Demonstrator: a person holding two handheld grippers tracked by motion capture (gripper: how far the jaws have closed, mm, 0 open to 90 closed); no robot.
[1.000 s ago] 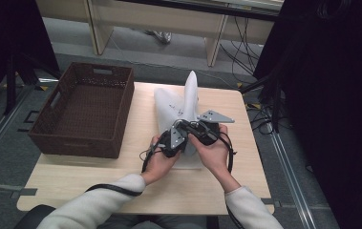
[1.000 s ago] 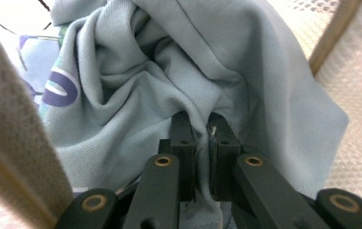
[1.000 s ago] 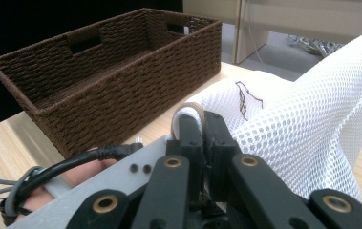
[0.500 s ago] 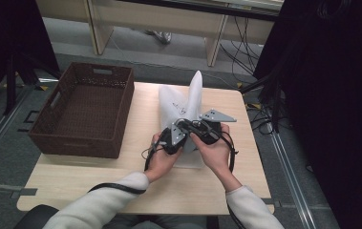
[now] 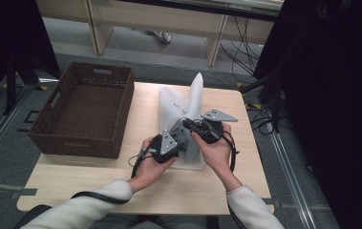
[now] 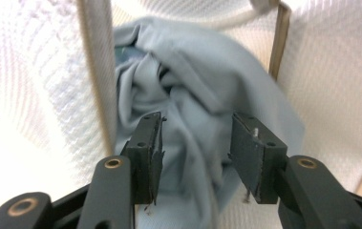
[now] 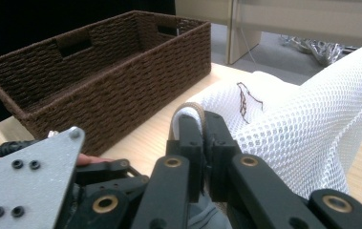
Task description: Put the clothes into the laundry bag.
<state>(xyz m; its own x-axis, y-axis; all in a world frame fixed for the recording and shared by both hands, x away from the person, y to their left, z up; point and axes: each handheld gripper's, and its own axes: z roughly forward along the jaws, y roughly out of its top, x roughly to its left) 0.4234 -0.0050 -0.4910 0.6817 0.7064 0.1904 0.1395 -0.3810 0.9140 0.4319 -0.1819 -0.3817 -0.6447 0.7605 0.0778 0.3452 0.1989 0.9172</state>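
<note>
A white mesh bag (image 5: 178, 107) lies on the table's middle with one side lifted into a peak. A light blue cloth (image 6: 193, 105) is bunched inside its mouth. My left gripper (image 6: 195, 152) is open at that mouth; its jaws have just been opening, and the cloth lies slack between and behind the pads, not pressed. In the high view the left gripper (image 5: 175, 141) meets the right gripper (image 5: 188, 125) at the bag's near end. My right gripper (image 7: 202, 129) is shut on the bag's tan rim, holding the mesh bag (image 7: 303, 124) up.
A dark brown woven basket (image 5: 85, 112) stands empty on the table's left side, close to the bag; the right gripper view shows the basket (image 7: 107, 81) too. Bare wood of the table (image 5: 169, 191) lies in front of the hands. Cables and desk legs are beyond the far edge.
The left hand has drawn back a little from the bag's mouth. The right hand and the lifted side of the bag have stayed put.
</note>
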